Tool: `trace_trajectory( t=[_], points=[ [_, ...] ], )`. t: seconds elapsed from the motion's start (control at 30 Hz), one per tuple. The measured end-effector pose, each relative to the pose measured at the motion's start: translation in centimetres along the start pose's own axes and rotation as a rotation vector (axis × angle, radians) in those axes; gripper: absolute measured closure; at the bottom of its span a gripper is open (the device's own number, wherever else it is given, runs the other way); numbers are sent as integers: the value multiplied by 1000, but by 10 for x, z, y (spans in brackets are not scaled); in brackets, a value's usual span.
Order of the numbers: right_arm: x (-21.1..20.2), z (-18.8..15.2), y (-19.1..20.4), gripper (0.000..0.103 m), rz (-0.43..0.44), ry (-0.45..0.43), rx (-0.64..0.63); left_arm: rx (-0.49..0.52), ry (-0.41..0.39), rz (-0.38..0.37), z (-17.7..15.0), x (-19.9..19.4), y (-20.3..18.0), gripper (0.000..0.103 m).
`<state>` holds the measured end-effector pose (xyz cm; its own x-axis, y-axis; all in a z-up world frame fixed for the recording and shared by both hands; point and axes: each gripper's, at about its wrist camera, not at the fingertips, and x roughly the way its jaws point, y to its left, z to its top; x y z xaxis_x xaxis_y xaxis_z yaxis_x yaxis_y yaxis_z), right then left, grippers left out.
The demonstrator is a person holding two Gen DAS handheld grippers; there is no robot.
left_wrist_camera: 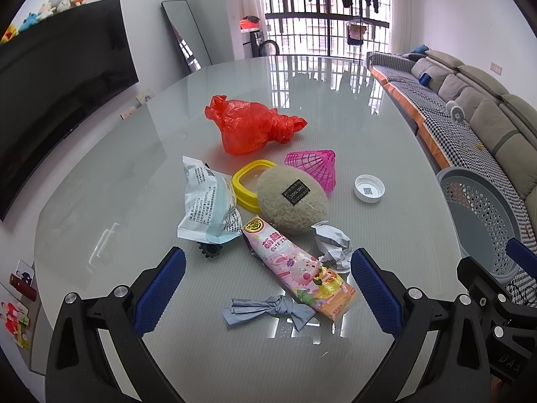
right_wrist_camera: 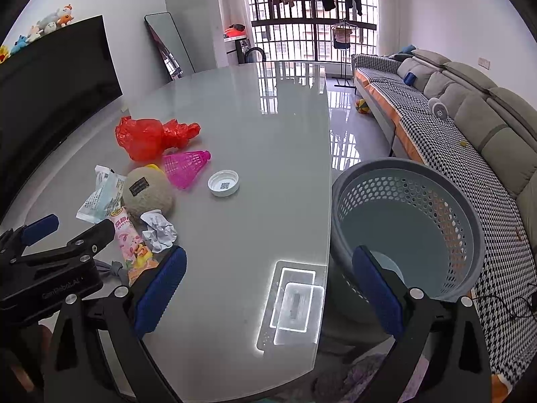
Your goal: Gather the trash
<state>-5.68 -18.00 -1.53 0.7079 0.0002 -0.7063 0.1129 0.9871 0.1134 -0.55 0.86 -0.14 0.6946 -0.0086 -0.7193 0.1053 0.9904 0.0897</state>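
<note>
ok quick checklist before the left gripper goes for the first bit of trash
1. left gripper open and holding nothing: ok.
2. right gripper open and holding nothing: ok.
3. Pink snack wrapper lies between the left fingers' line: ok.
4. Crumpled paper touches the wrapper, may get dragged: not ok.
5. Grey basket upright, mouth open, beside the table: ok.
6. Basket empty: ok, as far as visible.

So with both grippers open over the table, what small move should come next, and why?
Probably lower the left gripper onto the pink snack wrapper and close. It lies between the open fingers, nothing is held yet, and the grey basket beside the table looks empty.
</note>
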Motion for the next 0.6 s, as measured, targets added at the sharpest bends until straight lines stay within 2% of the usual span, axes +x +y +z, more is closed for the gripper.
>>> trace_trajectory(
  t=[0.6],
  points=[
    [-2,0,-2,8,2,-5,1,0,0,2,-1,0,1,6]
  ],
)
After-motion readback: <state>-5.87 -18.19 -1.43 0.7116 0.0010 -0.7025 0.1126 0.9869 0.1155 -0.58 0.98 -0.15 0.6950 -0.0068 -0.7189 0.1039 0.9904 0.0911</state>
